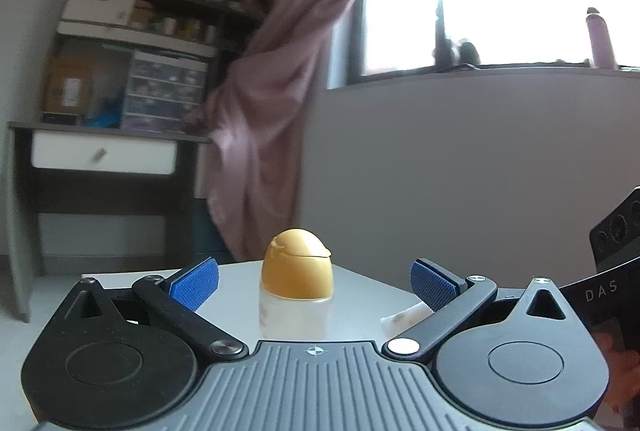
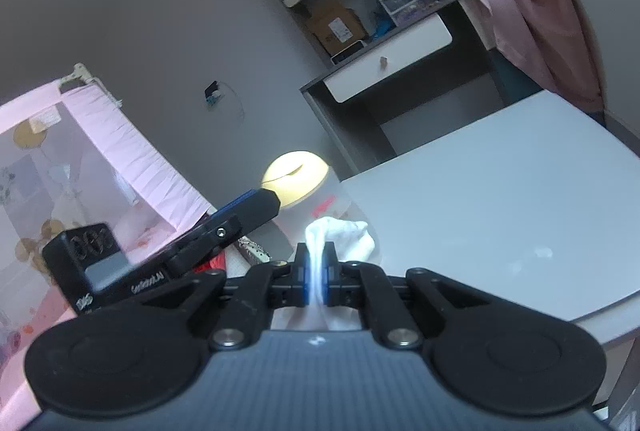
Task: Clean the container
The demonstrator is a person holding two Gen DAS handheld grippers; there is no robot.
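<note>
Container (image 1: 297, 289) between wide left tongs (image 1: 314, 283) | right tongs (image 2: 314, 263) pinch cloth (image 2: 344, 235)

Clear container (image 1: 294, 315), mustard-yellow cap (image 1: 297, 265); white cloth (image 2: 340, 233); blue textured pads (image 1: 195, 284).

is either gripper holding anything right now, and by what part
The right gripper is shut on a white cloth, pinched at a bunched fold. The left gripper is open around the yellow-capped bottle, holding nothing.
</note>
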